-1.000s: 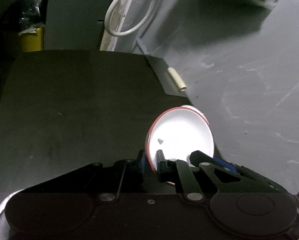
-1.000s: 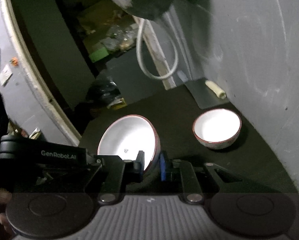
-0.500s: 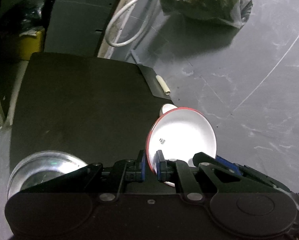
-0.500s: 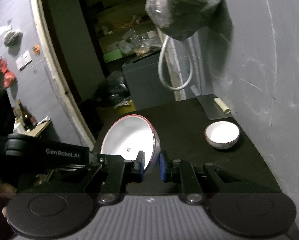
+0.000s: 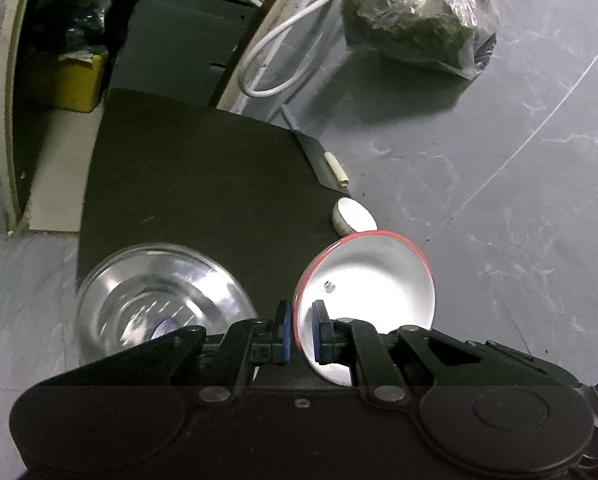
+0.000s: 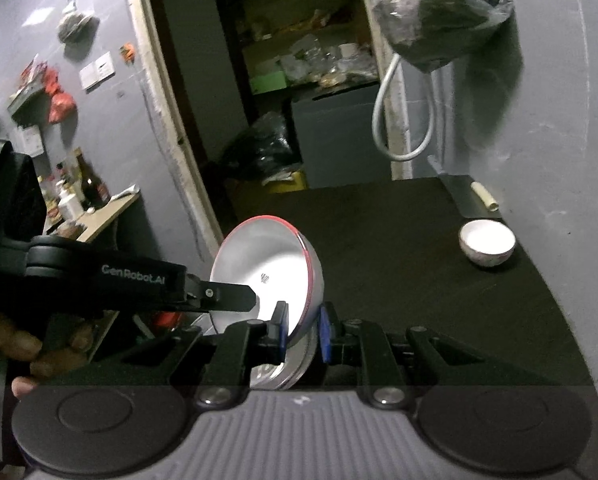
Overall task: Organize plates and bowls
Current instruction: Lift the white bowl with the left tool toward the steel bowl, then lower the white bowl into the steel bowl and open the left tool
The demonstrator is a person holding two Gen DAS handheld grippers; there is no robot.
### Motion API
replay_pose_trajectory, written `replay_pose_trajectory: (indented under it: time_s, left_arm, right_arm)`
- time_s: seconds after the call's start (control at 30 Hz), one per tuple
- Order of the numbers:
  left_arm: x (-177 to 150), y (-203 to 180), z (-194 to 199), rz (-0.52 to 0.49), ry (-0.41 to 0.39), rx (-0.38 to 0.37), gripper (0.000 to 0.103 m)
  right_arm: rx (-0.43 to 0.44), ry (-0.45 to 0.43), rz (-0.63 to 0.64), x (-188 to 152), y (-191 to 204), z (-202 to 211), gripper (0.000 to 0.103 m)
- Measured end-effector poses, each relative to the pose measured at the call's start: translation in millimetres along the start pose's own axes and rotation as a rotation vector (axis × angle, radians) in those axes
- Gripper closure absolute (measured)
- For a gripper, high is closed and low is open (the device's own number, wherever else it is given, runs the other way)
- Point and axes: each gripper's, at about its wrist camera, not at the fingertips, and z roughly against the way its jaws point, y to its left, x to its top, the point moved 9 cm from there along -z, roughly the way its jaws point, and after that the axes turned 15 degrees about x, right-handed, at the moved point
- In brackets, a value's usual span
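A white bowl with a red rim [image 5: 375, 280] hangs tilted above the black table [image 5: 199, 184], and both grippers grip it. My left gripper [image 5: 301, 330] is shut on its near rim. From the other side my right gripper [image 6: 303, 334] is shut on the rim of the same bowl [image 6: 267, 256]. In the right wrist view the left gripper's finger [image 6: 235, 294] reaches the bowl from the left, held by a hand [image 6: 23, 344]. A clear glass bowl [image 5: 155, 300] stands on the table's near left. A small white bowl [image 6: 487, 242] sits far right by the wall.
A cleaver with a pale handle [image 5: 337, 168] lies at the table's far right corner. A bagged dark bundle [image 5: 415, 20] and a white cable loop [image 5: 275, 60] hang on the grey wall. A doorway and a yellow bin [image 5: 75, 84] lie beyond the table.
Both grippers have carried the red-rimmed bowl back from the wall end of the table and a little upward. The small bowl looks farther off. The glass bowl has come into the left wrist view.
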Motion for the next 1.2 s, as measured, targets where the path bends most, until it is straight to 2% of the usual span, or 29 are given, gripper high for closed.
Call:
replay_pose_trajectory:
  time_s: [0.4, 0.83, 1.2]
  left_arm:
    - [-37.1, 37.3, 25.6, -0.006, 0.037, 0.016, 0.093]
    - [-87.3, 55.8, 20.8, -0.026, 0.169, 0.029, 0.093]
    - [-111.3, 67.7, 12.3, 0.004, 0.272, 0.079, 0.093]
  right_arm:
    - [0.03, 0.097, 0.021, -34.7, 42.1, -5.3, 0.084]
    - [0.038, 0.265, 0.019, -83.0, 50.5, -11.6, 0.084]
    - [0.061, 0.356, 0.051, -99.8, 56.2, -19.1, 0.084]
